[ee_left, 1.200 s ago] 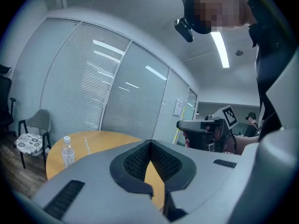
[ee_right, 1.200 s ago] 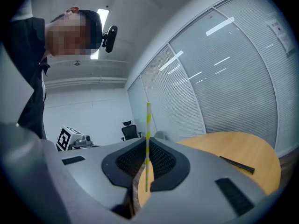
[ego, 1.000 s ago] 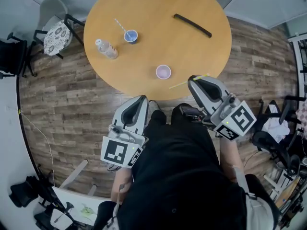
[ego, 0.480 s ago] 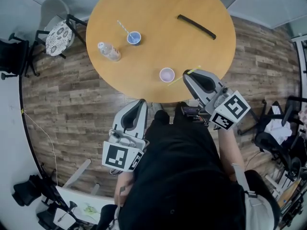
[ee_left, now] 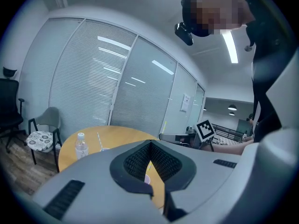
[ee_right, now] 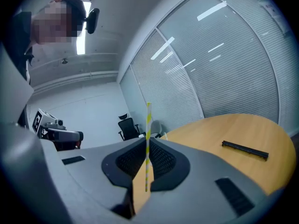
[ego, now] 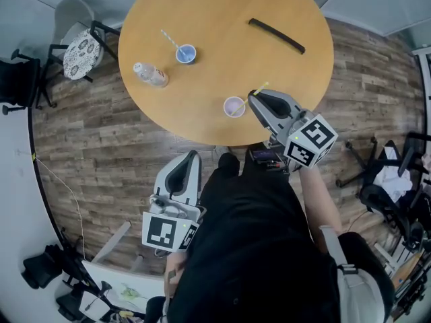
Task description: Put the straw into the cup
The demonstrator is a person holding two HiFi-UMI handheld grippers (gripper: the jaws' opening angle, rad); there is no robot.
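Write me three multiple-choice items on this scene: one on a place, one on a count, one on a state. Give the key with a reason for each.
1. Which thing is nearest the right tongs?
A. the purple cup
B. the blue cup
C. the black strip

2. How many cups stand on the table?
A. one
B. two
C. three

3. The right tongs are:
A. open and empty
B. shut on the yellow-striped straw
C. shut on the purple cup's rim

Key:
1 A: the purple cup sits just beside the tongs' tips, while the blue cup and black strip lie farther across the table.
2 B: only the purple cup and the blue cup show.
3 B: the right gripper view shows the straw pinched upright between the jaws.
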